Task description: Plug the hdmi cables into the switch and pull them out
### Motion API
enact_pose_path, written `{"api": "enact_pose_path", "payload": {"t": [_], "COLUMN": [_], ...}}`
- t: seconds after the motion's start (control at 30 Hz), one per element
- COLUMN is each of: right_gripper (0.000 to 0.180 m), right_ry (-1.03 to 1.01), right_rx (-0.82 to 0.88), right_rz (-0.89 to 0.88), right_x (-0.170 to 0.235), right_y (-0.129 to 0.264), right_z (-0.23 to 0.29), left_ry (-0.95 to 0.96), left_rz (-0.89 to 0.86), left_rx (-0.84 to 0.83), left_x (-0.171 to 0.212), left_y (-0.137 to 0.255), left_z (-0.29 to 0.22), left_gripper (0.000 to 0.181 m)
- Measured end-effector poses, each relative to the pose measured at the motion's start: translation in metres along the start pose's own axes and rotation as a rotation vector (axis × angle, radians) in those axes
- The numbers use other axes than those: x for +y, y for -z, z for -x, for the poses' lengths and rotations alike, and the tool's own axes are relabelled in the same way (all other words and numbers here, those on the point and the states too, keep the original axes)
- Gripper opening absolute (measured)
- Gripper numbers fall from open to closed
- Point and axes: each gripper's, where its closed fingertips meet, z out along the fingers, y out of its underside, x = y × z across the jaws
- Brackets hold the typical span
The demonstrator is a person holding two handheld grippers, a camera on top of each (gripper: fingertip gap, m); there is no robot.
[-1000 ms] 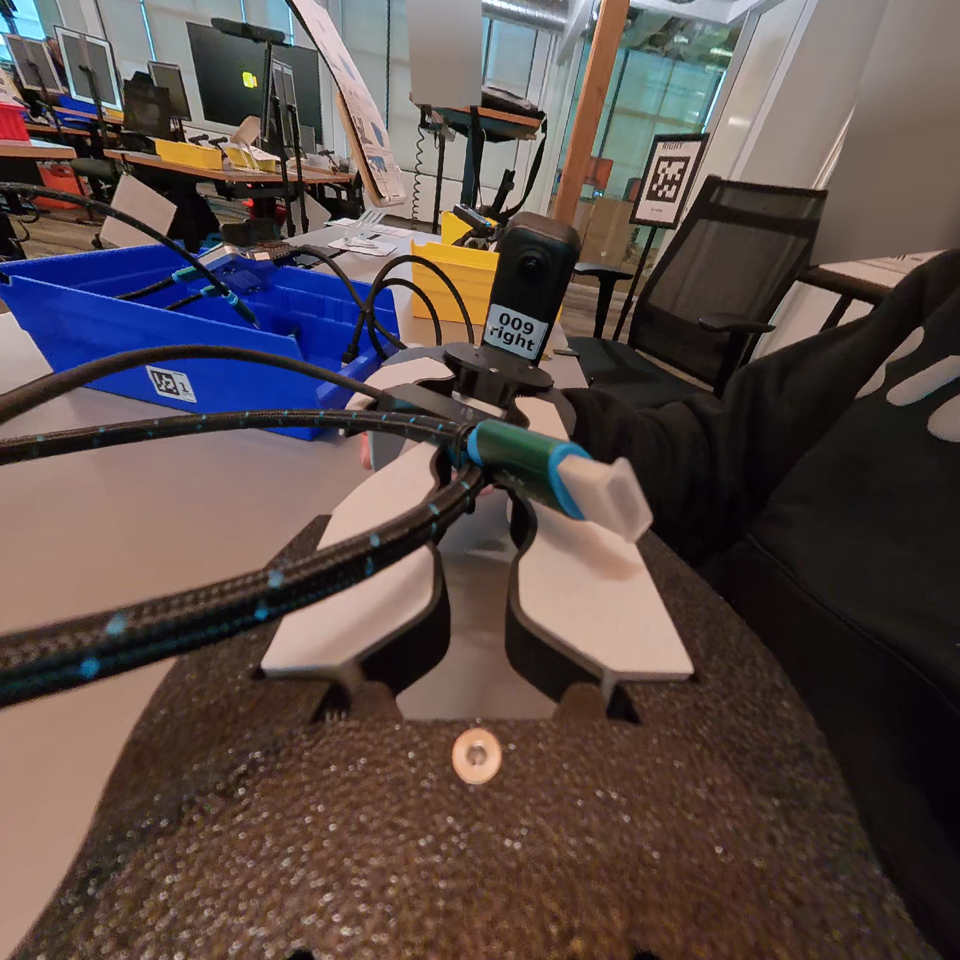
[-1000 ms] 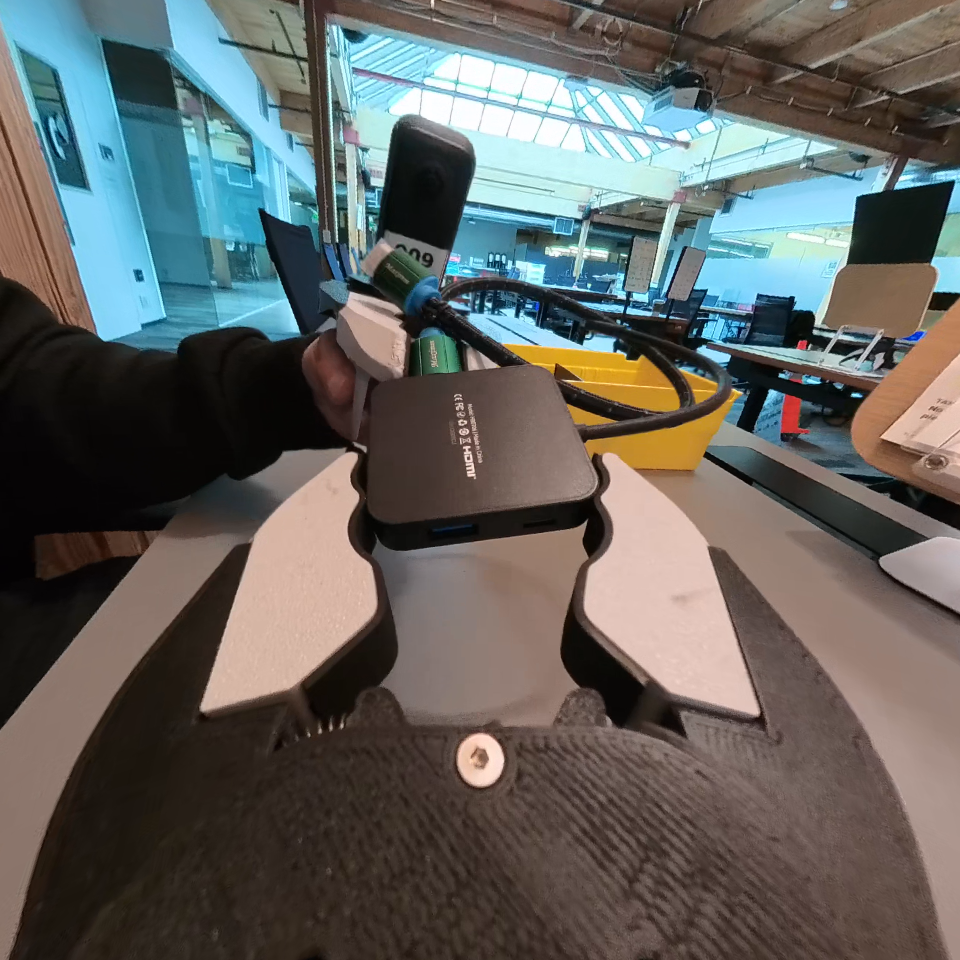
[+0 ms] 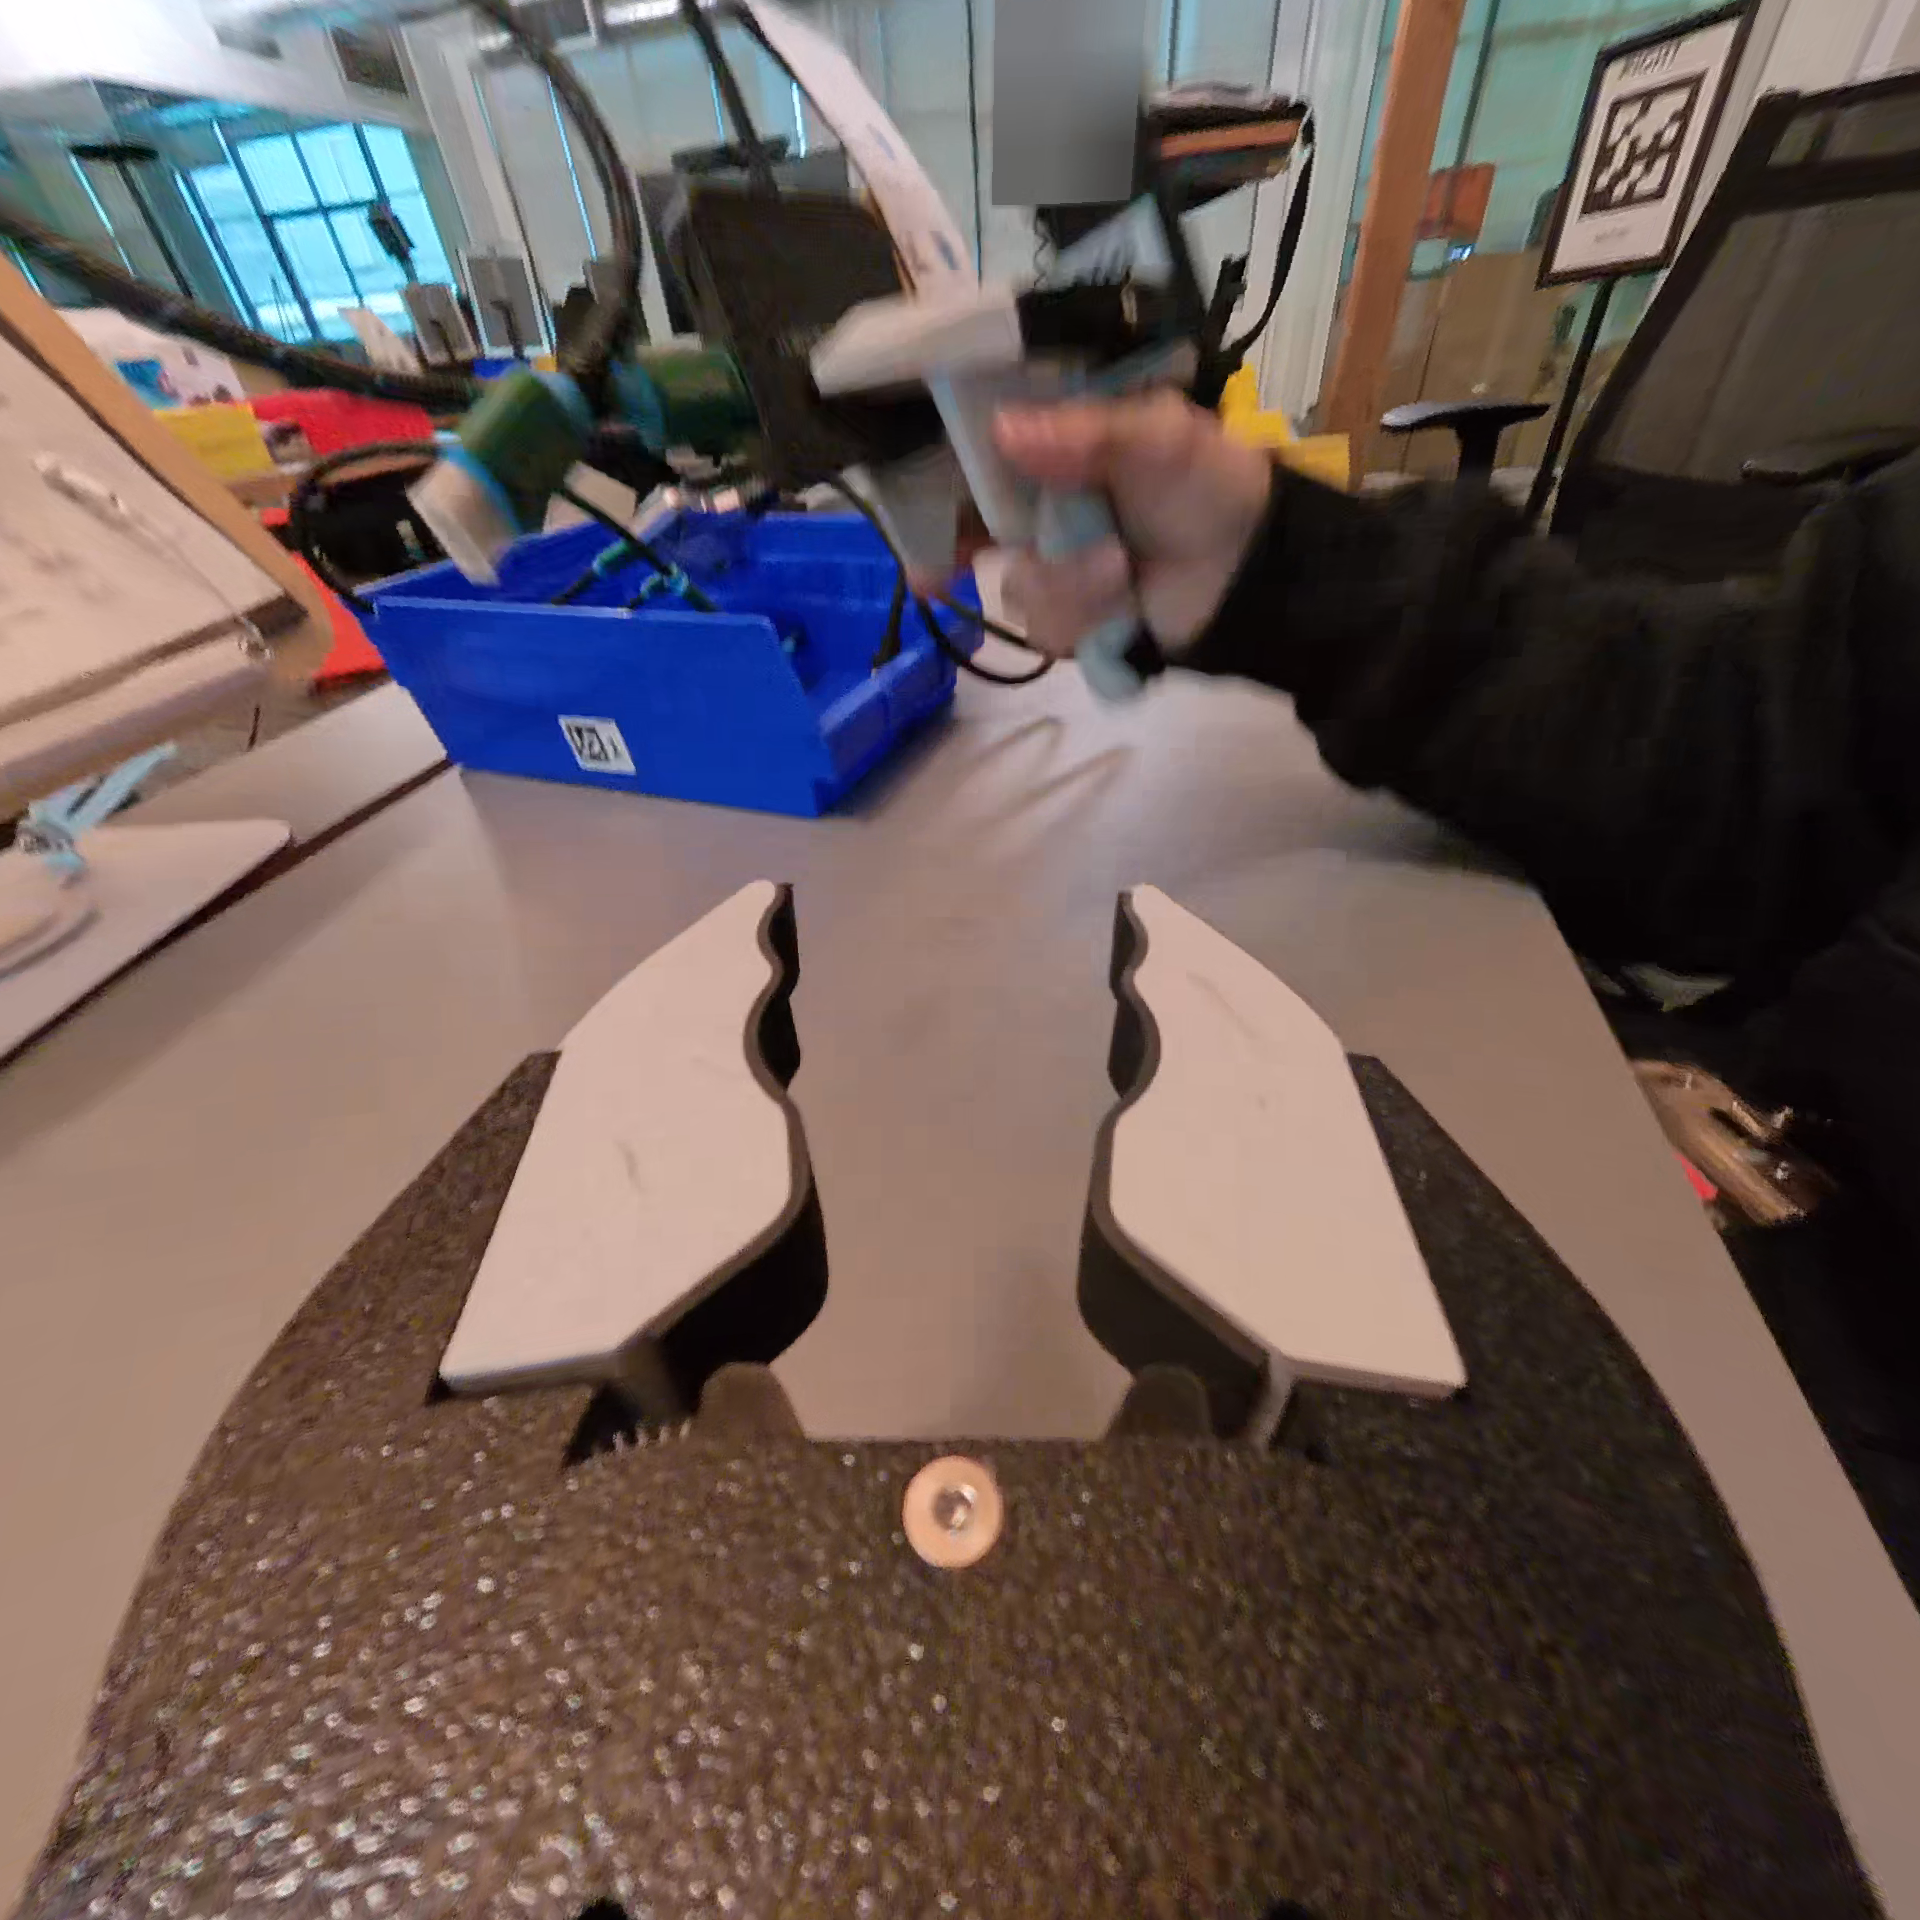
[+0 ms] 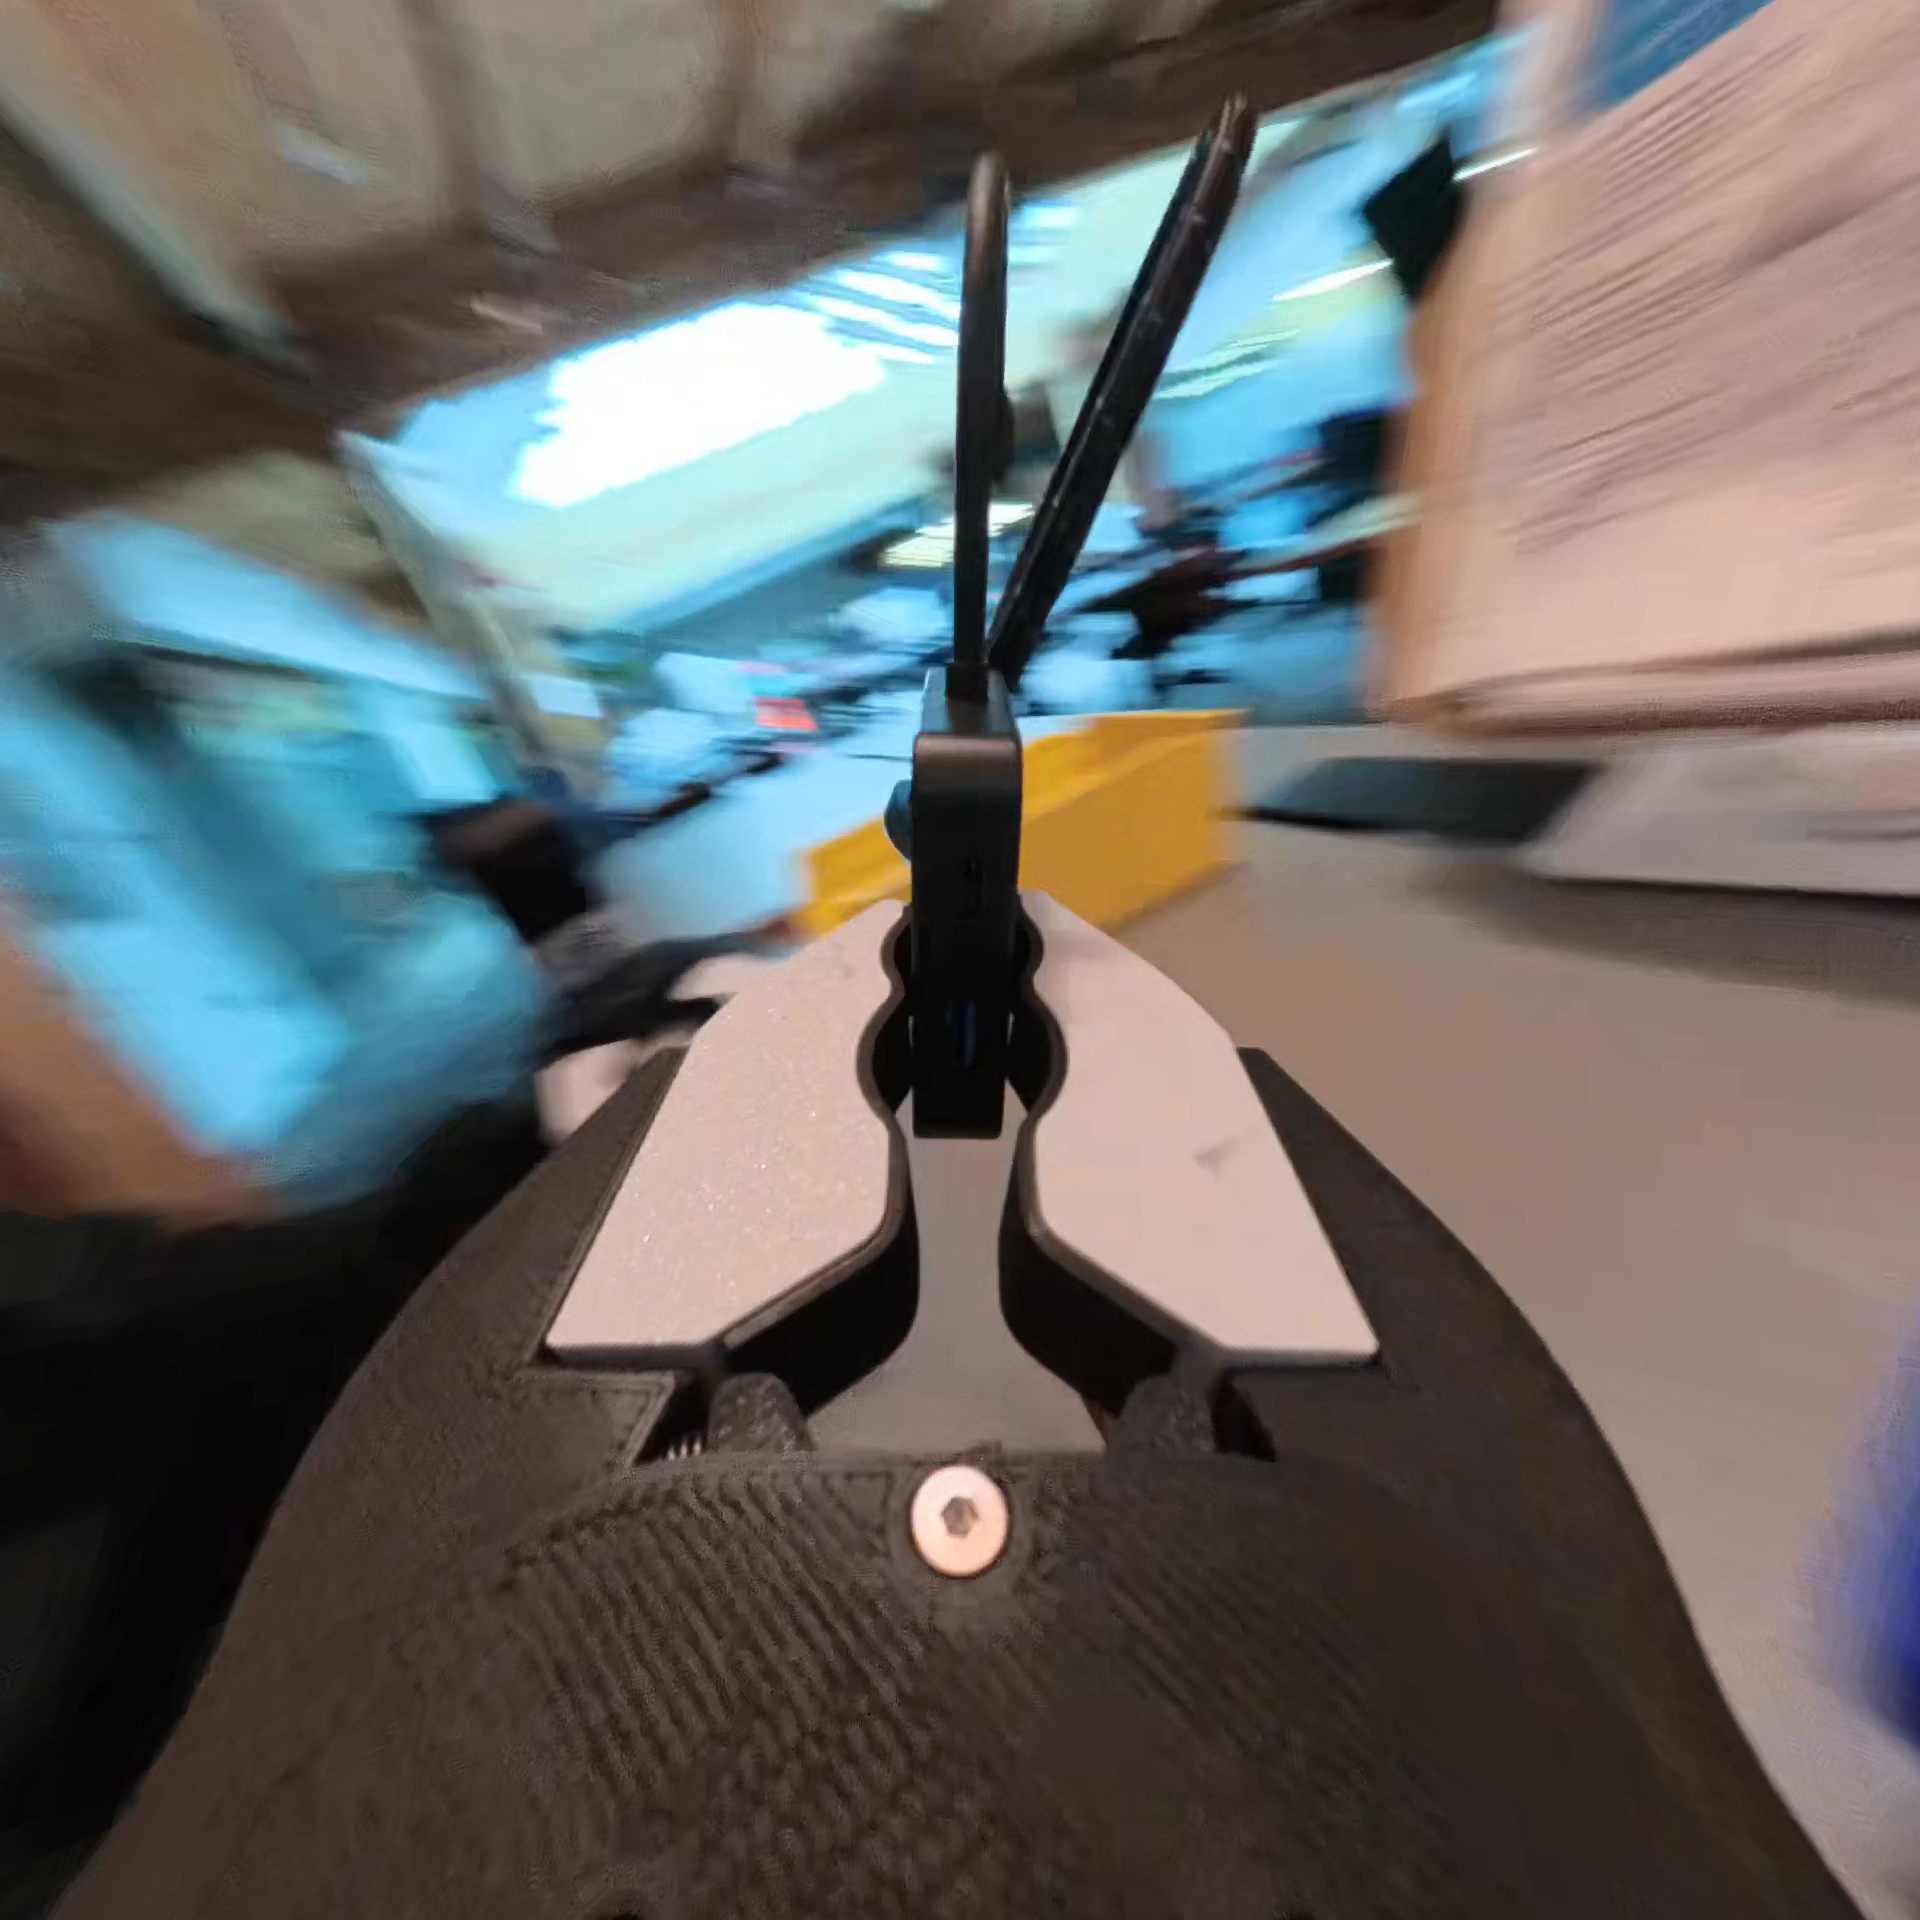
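Two grippers are in my hands, and only one has anything in it. My left gripper [image 3: 954,1023] hangs over the grey table [image 3: 312,1039] with its white fingers [image 3: 665,1132] spread wide and nothing between them. My right gripper [image 4: 961,997] is clamped narrow on the black switch [image 4: 961,831], which stands on edge between the fingertips, its thin side toward the camera. From the left wrist view the switch [image 3: 790,301] is up in the air beyond the blue bin [image 3: 665,686], held sideways, with my hand [image 3: 1122,520] on the right gripper's handle just beside it. One green HDMI plug [image 3: 691,400] sits against the switch's side, though blur keeps me from telling how deep it is seated. A second green plug [image 3: 509,436], with a pale capped tip, dangles free just to the left of it, above the bin. Dark braided cables [image 4: 1122,384] rise from the top of the switch. A yellow bin [image 4: 1101,810] stands on the table behind it.
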Motion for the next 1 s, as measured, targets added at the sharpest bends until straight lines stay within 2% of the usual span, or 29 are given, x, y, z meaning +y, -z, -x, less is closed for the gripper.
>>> {"api": "enact_pose_path", "payload": {"t": [0.07, 0.17, 0.2, 0.27, 0.47, 0.63, 0.7, 0.8, 1.0], "right_gripper": [0.014, 0.014, 0.015, 0.014, 0.014, 0.015, 0.025, 0.053, 0.063], "right_ry": [0.247, 0.573, 0.645, 0.723, 0.659, 0.349, 0.255, 0.277, 0.317], "right_rx": [0.402, 0.974, 1.09, 1.208, 1.128, 1.027, 1.012, 1.027, 0.966], "right_rz": [0.048, 0.247, 0.32, 0.474, 0.708, 0.858, 0.941, 0.95, 0.811], "right_x": [-0.038, -0.089, -0.1, -0.109, -0.086, -0.025, -0.001, -0.004, -0.038], "right_y": [0.041, 0.118, 0.134, 0.152, 0.125, 0.111, 0.119, 0.125, 0.131], "right_z": [-0.047, -0.106, -0.12, -0.144, -0.193, -0.215, -0.224, -0.224, -0.177], "left_ry": [0.003, 0.038, 0.048, 0.072, 0.059, 0.037, 0.028, 0.025, 0.033], "left_rz": [0.024, -0.008, -0.036, -0.079, -0.107, -0.099, -0.1, -0.104, -0.081], "left_rx": [-0.011, -0.019, -0.019, -0.012, -0.008, -0.026, -0.028, -0.032, -0.035], "left_x": [0.015, 0.021, 0.018, 0.012, 0.01, 0.011, 0.011, 0.01, 0.013], "left_y": [0.004, 0.007, 0.008, 0.008, 0.012, 0.015, 0.016, 0.017, 0.015], "left_z": [-0.004, -0.006, -0.005, -0.005, -0.007, -0.007, -0.008, -0.008, -0.008], "left_gripper": [0.056, 0.054, 0.052, 0.049, 0.046, 0.046, 0.045, 0.045, 0.044]}}
